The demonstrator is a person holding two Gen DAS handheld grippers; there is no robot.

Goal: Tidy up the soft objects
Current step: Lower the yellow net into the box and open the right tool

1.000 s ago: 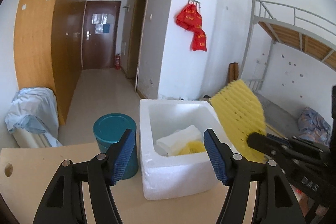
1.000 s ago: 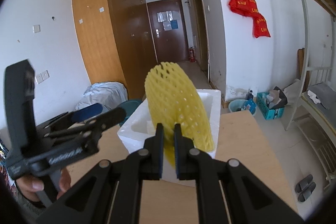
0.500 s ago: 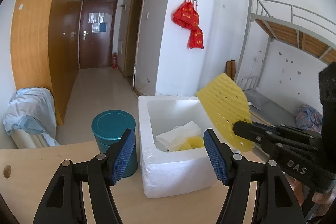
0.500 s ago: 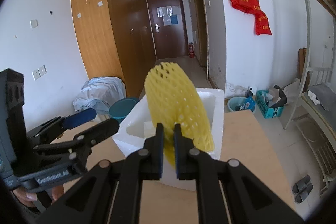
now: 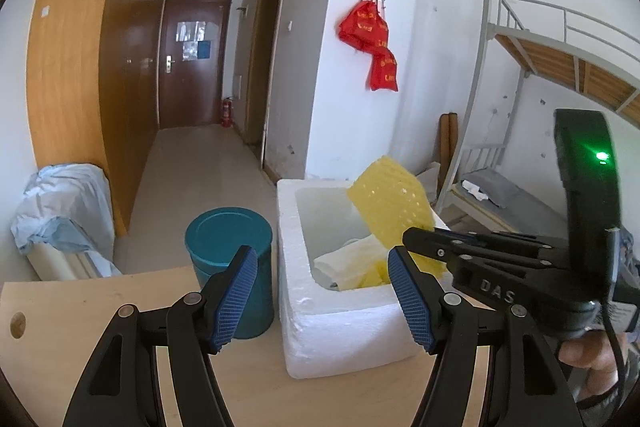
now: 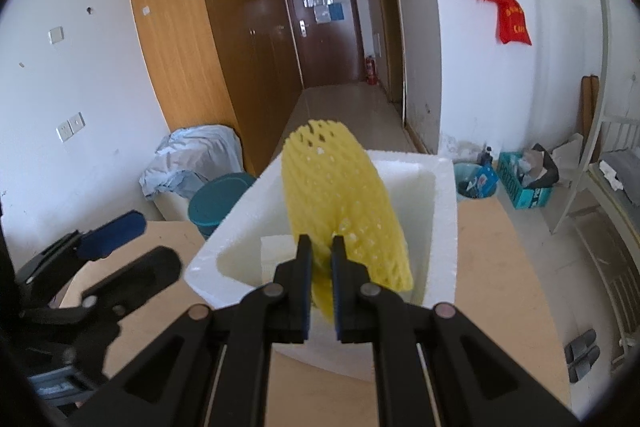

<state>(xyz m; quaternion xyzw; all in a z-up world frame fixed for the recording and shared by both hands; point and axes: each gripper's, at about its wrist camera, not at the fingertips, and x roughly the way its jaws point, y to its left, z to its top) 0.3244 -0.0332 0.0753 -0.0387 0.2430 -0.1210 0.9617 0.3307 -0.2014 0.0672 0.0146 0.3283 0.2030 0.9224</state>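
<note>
Over the foam box (image 6: 444, 211) rim, right jaws clamp yellow netting (image 6: 340, 203), seemingly above it; left jaws gape empty.

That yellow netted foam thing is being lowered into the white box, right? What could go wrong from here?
The yellow foam net is pinched only at its lower edge by the right gripper, so it may flop or spring back out over the rim of the white foam box. White and yellow pieces already lie inside, so it might sit high. The light box could shift if nudged, towards the teal can beside it.
</note>
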